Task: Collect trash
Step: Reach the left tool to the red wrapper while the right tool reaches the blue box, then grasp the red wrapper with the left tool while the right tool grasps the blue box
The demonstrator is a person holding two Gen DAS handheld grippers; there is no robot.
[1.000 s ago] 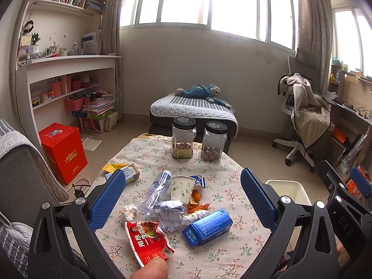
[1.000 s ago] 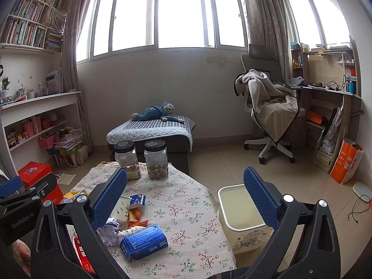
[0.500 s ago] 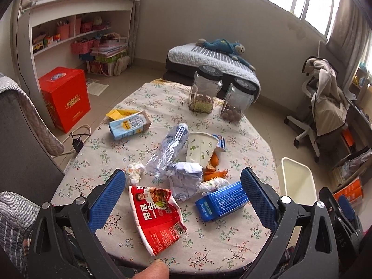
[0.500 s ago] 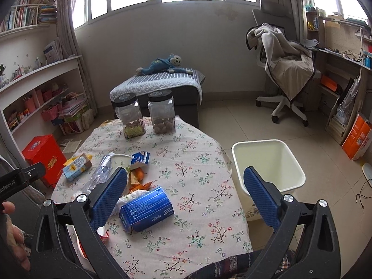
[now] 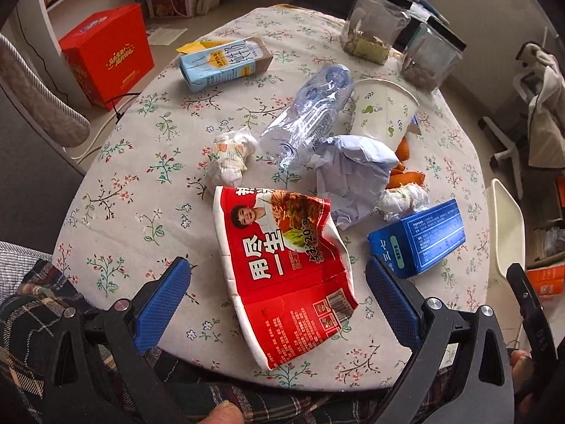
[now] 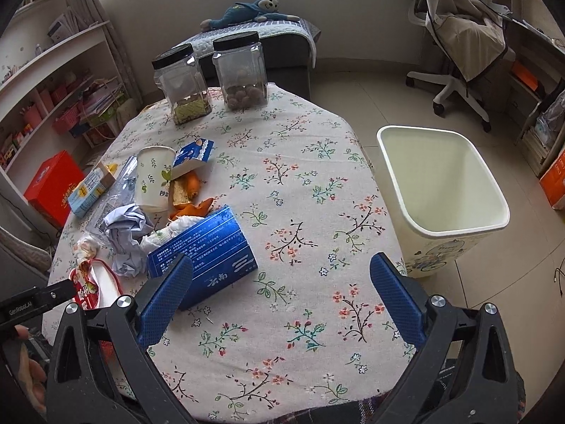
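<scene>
Trash lies on the floral table (image 5: 141, 212): a flattened red noodle cup (image 5: 286, 272), a blue box (image 5: 420, 240), crumpled blue paper (image 5: 353, 176), a crushed plastic bottle (image 5: 310, 113), a paper cup (image 5: 381, 113), a milk carton (image 5: 222, 63), tissue wads (image 5: 229, 155) and orange peel (image 5: 402, 176). My left gripper (image 5: 279, 293) is open over the red cup at the near edge. My right gripper (image 6: 282, 289) is open above the table, its left finger over the blue box (image 6: 204, 254). A cream bin (image 6: 445, 194) stands on the floor to the right.
Two black-lidded clear jars (image 6: 240, 70) stand at the table's far end. A red box (image 5: 106, 53) sits on the floor to the left. An office chair (image 6: 459, 42) draped with cloth is beyond the bin. A low bed with a blue plush (image 6: 243, 10) is behind.
Both grippers have tilted down and moved in toward the table. The trash now fills the views from above. Both stay open and empty.
</scene>
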